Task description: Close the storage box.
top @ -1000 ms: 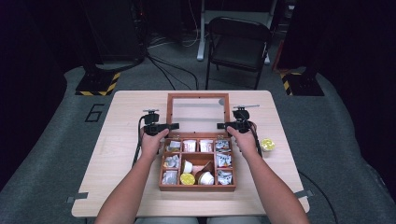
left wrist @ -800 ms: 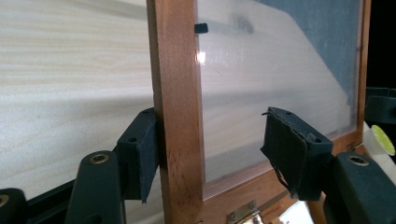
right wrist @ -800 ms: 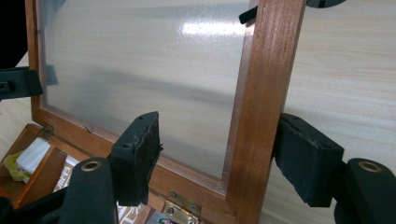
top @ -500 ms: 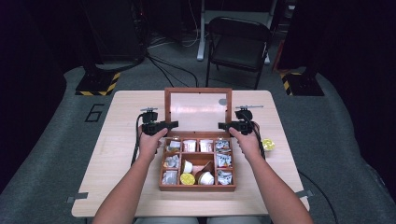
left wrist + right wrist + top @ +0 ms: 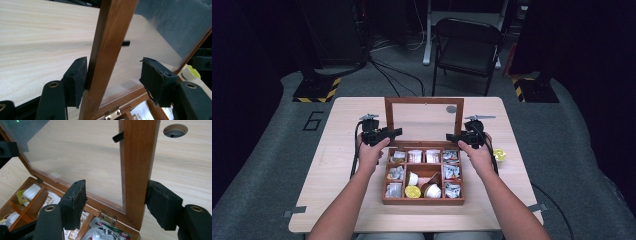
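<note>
A wooden compartment box (image 5: 422,201) sits on the table with its glass lid (image 5: 424,100) standing open at the back. My left gripper (image 5: 387,134) straddles the lid's left frame rail (image 5: 110,37). In the left gripper view my left gripper (image 5: 113,67) is open, one pad (image 5: 76,77) against the rail and the other clear of it. My right gripper (image 5: 457,137) straddles the right rail (image 5: 137,157). Seen from its own camera, the right gripper (image 5: 117,192) is open too, its outer pad (image 5: 162,205) touching the rail. Sachets and small cups fill the compartments.
A small yellow-topped cup (image 5: 499,154) stands on the table just right of the box. A round cable hole (image 5: 451,109) lies in the tabletop (image 5: 342,125) behind the lid. A dark folding chair (image 5: 467,45) stands beyond the table's far edge.
The lid's top edge has risen and widened in the high view, so the lid stands more upright than a second ago. Both grippers stay at its side rails.
</note>
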Demonstrator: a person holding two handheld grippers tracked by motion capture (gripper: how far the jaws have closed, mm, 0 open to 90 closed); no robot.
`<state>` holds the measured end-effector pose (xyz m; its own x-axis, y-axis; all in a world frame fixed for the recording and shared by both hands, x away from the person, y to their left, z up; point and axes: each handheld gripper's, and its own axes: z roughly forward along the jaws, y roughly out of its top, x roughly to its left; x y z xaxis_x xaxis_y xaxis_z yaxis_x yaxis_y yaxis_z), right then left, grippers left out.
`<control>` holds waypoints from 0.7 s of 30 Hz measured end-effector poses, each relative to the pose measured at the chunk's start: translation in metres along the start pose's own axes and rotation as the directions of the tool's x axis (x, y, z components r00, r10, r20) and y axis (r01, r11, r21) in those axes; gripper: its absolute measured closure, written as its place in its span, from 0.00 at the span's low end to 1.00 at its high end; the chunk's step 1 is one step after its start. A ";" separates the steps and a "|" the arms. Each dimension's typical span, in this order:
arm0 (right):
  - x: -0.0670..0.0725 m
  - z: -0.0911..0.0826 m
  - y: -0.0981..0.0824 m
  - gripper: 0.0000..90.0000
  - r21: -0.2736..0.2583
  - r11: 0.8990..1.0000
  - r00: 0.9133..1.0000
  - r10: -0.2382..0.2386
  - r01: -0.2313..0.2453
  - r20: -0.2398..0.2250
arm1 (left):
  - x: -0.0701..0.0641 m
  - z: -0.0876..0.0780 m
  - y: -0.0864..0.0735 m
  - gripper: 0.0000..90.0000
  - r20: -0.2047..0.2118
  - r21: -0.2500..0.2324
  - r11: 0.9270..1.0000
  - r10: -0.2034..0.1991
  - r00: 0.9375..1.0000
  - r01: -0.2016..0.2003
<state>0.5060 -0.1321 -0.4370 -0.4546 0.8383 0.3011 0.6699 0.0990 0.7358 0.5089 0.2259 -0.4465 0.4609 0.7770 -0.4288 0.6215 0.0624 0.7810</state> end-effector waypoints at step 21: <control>0.008 -0.026 0.002 0.39 -0.045 0.999 1.000 -0.010 0.010 -0.006 | -0.016 -0.024 0.001 0.40 0.023 -0.028 0.997 0.077 0.997 -0.077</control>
<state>0.4885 -0.1395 -0.4169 -0.4651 0.8337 0.2976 0.6383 0.0829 0.7653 0.4873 0.2281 -0.4279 0.5221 0.7648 -0.3775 0.5660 0.0204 0.8242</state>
